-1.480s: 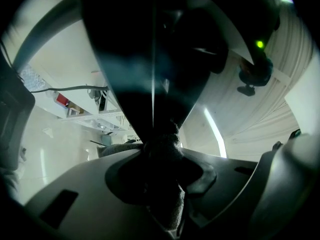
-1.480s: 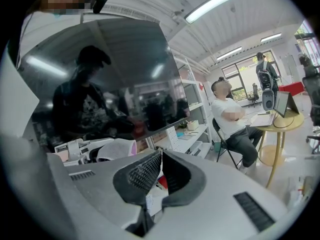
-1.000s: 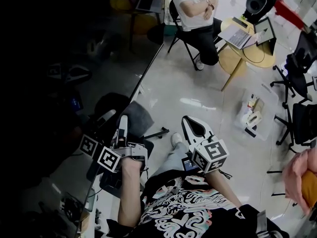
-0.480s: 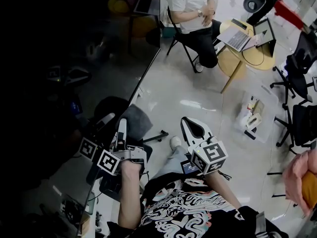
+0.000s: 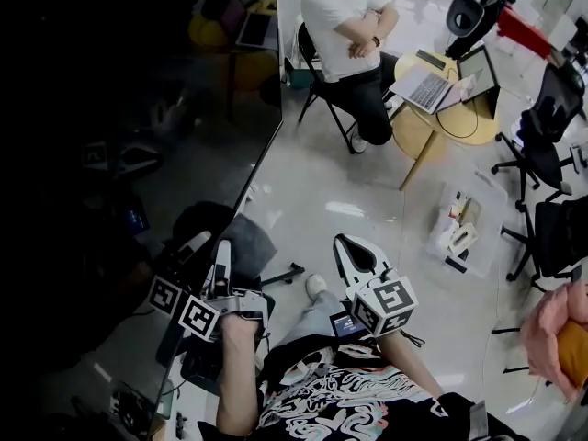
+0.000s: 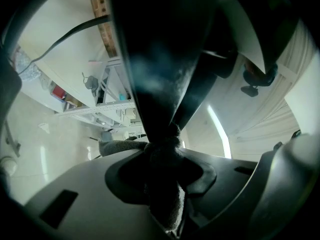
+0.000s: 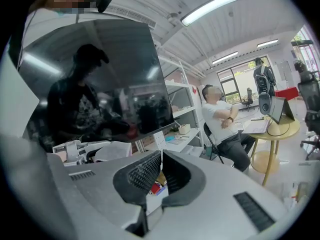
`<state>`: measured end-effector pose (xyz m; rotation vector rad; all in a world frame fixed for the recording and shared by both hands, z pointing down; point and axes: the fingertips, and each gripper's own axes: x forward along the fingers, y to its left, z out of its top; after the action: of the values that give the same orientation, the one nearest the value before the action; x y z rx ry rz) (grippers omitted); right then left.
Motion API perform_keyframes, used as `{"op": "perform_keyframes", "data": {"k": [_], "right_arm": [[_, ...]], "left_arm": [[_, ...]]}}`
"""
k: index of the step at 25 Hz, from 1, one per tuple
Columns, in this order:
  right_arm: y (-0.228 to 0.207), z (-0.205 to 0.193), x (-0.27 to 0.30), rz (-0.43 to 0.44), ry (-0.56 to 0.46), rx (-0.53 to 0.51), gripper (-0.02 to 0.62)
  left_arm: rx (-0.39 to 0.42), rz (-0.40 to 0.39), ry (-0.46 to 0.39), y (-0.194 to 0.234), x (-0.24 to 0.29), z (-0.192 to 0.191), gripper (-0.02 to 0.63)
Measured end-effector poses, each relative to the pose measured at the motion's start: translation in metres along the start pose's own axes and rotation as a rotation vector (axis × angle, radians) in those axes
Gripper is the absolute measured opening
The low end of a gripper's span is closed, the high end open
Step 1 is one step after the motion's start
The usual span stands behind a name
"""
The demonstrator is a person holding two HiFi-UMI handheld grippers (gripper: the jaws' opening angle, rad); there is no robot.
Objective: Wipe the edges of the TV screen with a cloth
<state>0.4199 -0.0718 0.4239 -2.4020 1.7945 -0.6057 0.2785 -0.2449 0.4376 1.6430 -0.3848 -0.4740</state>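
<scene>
Grips a dark grey fuzzy cloth in the left tongs, clamped tight on it, right at the lower edge of the large black glossy TV screen. Holds the right tongs just beside, over the pale shiny floor, pressed together and empty.

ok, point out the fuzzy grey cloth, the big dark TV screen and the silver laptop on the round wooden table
fuzzy grey cloth (image 6: pixel 167 199), left gripper view, the fold pinched between the jaws.
big dark TV screen (image 7: pixel 120 69), right gripper view, middle of the glossy panel.
silver laptop (image 5: pixel 423 86), head view, its keyboard.
</scene>
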Motion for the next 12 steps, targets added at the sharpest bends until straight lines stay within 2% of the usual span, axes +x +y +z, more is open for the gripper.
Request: {"op": "perform_keyframes", "data": {"k": [12], "right_arm": [[-0.023,0.02,0.023,0.0,0.002,-0.001,0.032]], "left_arm": [[-0.019,0.017,-0.019,0.004,0.033,-0.005,0.14]]}}
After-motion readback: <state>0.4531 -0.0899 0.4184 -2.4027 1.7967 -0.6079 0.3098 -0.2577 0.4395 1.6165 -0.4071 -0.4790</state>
